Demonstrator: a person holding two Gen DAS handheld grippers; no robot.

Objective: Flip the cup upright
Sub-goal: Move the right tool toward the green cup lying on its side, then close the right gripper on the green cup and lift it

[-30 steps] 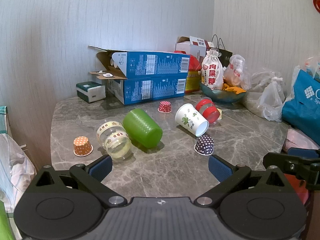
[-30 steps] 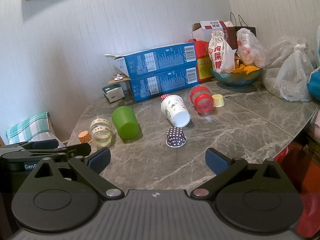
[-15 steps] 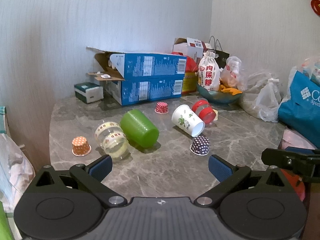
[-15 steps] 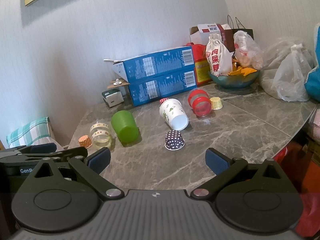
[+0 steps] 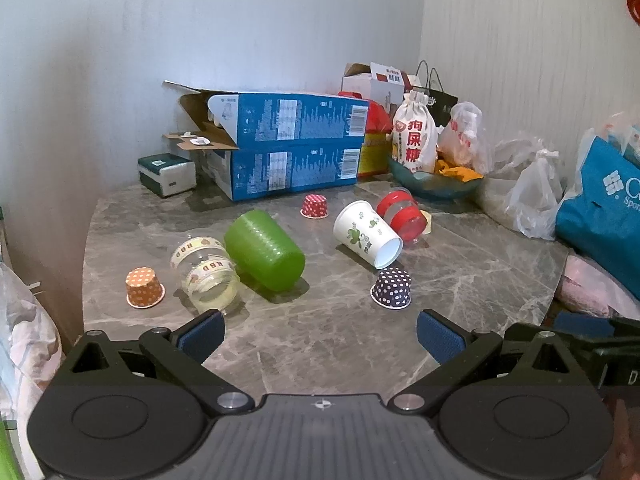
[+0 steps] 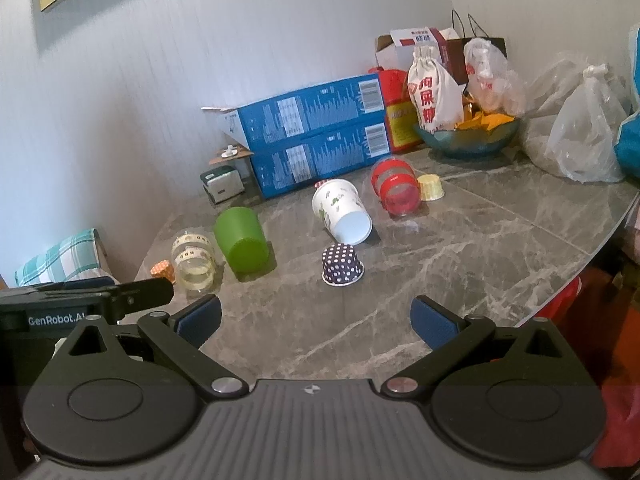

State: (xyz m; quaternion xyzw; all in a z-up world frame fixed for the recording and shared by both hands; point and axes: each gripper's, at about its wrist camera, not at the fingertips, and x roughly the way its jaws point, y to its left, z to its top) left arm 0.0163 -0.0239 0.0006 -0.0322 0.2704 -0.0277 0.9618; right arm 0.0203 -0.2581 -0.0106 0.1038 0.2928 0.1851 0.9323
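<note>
Several cups lie scattered on the grey marbled stone surface [image 5: 460, 276], none standing mouth-up, so the flipping has not begun. A ribbed green plastic cup [image 5: 264, 254] lies on its side with its base toward the cameras, touching a clear plastic cup with printed tape bands [image 5: 206, 274] lying beside it. A white paper cup with green leaf prints [image 5: 368, 234] lies tipped with its mouth toward the near edge, and a red-banded clear cup [image 5: 402, 216] lies just behind it. Small dotted paper cups, one orange [image 5: 144, 292], one dark blue [image 5: 392, 288], one red [image 5: 315, 206] and one yellow [image 6: 431, 187], sit mouth-down.

The left gripper [image 5: 320, 332] and the right gripper [image 6: 316, 318] both hover over the near edge, well short of every cup, fingers spread wide and holding nothing. That wide spread probably suits closing around a cup wall. I judge the blue dotted cup or the white paper cup the easiest first reach for the right gripper; the green and clear cups suit the left.
</note>
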